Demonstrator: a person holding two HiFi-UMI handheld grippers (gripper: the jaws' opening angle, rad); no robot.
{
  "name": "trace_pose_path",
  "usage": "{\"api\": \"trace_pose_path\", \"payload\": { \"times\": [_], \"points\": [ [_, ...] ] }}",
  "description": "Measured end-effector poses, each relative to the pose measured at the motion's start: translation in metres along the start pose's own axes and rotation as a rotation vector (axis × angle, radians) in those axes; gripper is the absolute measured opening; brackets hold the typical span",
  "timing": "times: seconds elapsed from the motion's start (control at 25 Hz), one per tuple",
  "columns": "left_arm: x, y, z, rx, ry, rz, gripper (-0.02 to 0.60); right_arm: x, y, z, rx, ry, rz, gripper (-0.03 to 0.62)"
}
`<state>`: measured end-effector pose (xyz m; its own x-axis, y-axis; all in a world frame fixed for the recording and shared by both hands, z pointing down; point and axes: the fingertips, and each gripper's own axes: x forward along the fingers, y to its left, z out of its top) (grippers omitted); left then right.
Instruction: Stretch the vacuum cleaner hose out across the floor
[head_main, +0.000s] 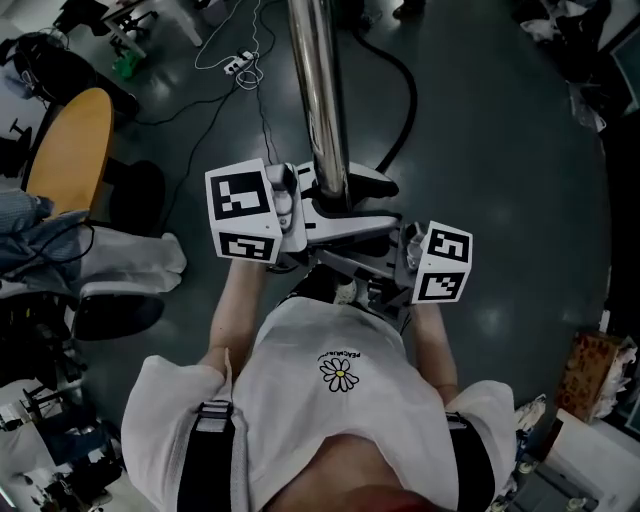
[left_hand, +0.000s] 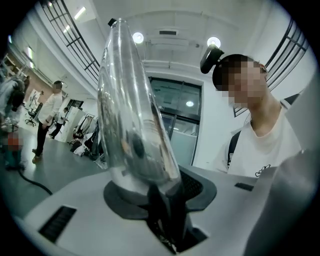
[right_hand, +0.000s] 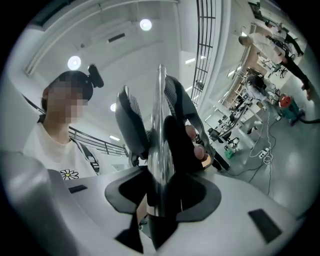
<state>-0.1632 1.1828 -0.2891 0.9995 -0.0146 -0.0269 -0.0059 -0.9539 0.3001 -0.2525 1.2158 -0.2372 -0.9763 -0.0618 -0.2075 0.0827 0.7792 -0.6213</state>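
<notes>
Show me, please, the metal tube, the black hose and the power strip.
metal tube (head_main: 316, 90), head view, mid-shaft.
black hose (head_main: 413, 93), head view, its floor bend.
power strip (head_main: 238, 66), head view, its white body.

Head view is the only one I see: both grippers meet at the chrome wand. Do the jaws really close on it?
Observer: Yes for the left gripper: in its view the chrome wand sits clamped in the dark notch between its jaws.
Operator: And the right one?
Observer: The right gripper also clamps the wand, in its own view.
Operator: Anything behind it there?
Observer: The left gripper's grey fingers, on the wand's far side.
</notes>
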Motion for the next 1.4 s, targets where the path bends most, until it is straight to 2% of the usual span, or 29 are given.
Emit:
{"api": "trace_pose_path", "payload": {
  "times": [0.16,0.4,0.56,0.8,1.0,1.2,1.4],
  "points": [
    [-0.008,-0.013,-0.016,-0.008,0.022,-0.007,0.144,0.009,0.006,-0.022,0.02,0.098,-0.034,0.158],
    [-0.004,-0.025,-0.029,-0.033,0.032,-0.067,0.144,0.006,0.011,-0.041,-0.007,0.184,-0.107,0.158],
    [-0.008,-0.023,-0.037,-0.055,0.036,-0.09,0.144,0.007,0.006,-0.049,-0.055,0.175,-0.122,0.158],
    [-0.043,0.022,-0.033,-0.103,0.052,-0.098,0.144,0.044,-0.036,-0.037,-0.04,0.167,-0.141,0.158],
    [-0.04,0.013,-0.045,-0.098,0.089,-0.104,0.144,0.042,-0.032,-0.047,-0.046,0.162,-0.144,0.158],
    [-0.041,0.015,-0.042,-0.096,0.091,-0.098,0.144,0.043,-0.032,-0.044,-0.062,0.174,-0.142,0.158],
    [-0.026,-0.003,-0.058,-0.091,0.103,-0.095,0.144,0.026,-0.02,-0.062,-0.068,0.192,-0.144,0.16]
  ]
}}
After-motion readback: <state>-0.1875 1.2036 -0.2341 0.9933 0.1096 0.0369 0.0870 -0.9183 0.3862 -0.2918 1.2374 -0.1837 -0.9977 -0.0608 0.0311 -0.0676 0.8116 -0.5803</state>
